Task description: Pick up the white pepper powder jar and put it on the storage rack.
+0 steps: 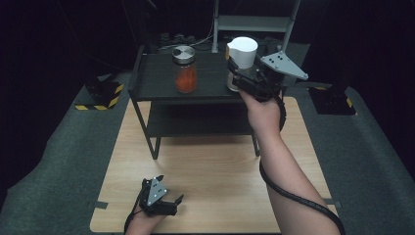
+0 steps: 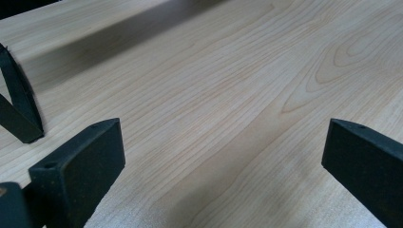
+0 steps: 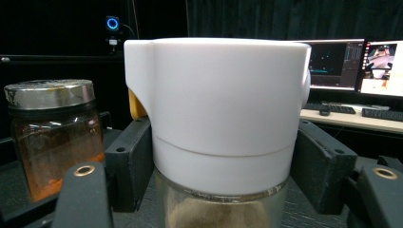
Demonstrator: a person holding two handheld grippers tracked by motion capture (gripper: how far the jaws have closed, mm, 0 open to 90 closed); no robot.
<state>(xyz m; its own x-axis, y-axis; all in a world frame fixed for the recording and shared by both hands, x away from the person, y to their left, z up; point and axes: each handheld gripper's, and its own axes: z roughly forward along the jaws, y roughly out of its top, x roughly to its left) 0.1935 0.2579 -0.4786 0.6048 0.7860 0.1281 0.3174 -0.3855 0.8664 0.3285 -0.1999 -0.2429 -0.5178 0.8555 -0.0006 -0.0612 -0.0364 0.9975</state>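
On the shelf's top right: white-lidded jar, standing between the jaws of the right tongs, closed on the lid at both sides. Left of it, well apart: orange jar with metal cap. Near the desk's front edge: left tongs, spread wide, holding nothing, low over bare wood.

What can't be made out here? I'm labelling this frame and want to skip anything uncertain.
- Right gripper: whether its jaws press the white-lidded jar or just flank it; the lid hides the contact.
- That jar's glass base: cut off by the bottom edge in the right gripper view, masked by the gripper in the high view.
- Orange-filled jar: contents too small to identify.
- Left gripper: open over the table.
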